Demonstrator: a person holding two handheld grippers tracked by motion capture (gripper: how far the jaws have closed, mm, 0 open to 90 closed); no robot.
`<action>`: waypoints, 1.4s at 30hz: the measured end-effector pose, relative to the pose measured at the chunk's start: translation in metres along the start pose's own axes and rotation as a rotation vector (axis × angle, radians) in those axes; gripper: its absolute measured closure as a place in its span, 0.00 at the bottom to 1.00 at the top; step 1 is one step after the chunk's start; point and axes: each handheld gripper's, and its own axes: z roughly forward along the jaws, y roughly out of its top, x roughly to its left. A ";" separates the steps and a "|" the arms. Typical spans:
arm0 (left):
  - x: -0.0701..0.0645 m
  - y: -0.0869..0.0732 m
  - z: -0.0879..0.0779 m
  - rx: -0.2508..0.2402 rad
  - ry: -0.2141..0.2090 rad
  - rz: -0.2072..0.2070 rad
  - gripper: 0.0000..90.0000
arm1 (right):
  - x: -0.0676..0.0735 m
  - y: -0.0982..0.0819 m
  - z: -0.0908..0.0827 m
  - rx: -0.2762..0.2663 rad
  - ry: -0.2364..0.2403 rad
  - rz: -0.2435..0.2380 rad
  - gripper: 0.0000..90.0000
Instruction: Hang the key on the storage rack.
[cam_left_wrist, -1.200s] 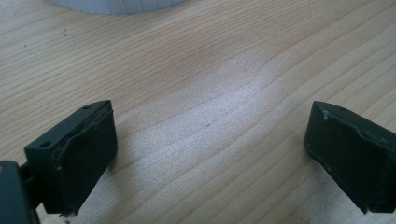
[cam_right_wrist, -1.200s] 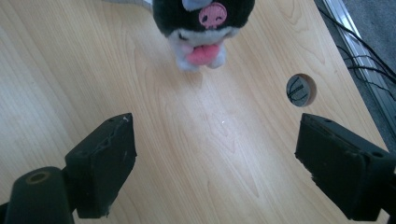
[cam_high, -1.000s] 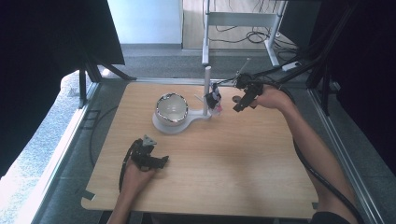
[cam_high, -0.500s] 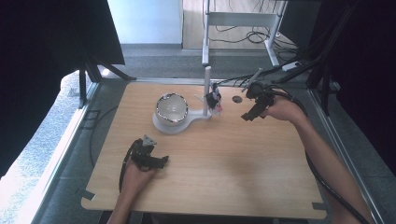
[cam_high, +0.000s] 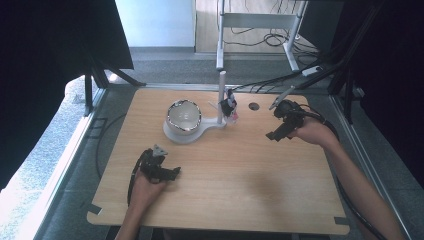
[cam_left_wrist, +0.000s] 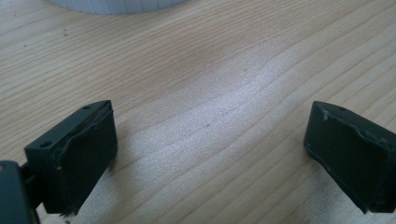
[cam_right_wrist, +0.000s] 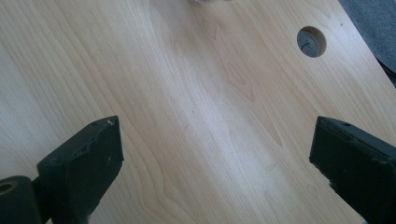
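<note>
Wooden table (cam_high: 240, 190) w/ a white stand (cam_high: 197, 131) at far centre: round base holding a bowl-like cup (cam_high: 183, 115), an upright white post (cam_high: 221, 97) on its right, small dark item (cam_high: 229, 106) clipped by the post, can't tell what. Left gripper (cam_high: 167, 172) sits near-left, low over the wood, jaws released wide, nothing between. Right gripper (cam_high: 276, 131) at far right, well apart from the stand, jaws also spread, empty. Round cable hole (cam_right_wrist: 311, 41) just beyond it.
</note>
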 end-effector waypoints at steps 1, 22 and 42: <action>0.000 0.000 0.000 0.000 -0.001 0.000 0.03 | 0.000 0.000 0.000 0.000 0.000 0.000 0.03; 0.000 0.000 0.000 0.000 -0.001 0.001 0.03 | 0.015 -0.075 -0.006 -0.077 -0.062 0.088 0.02; -0.001 0.000 0.000 0.002 0.002 -0.002 0.03 | 0.046 -0.142 0.026 -0.144 -0.084 0.184 0.02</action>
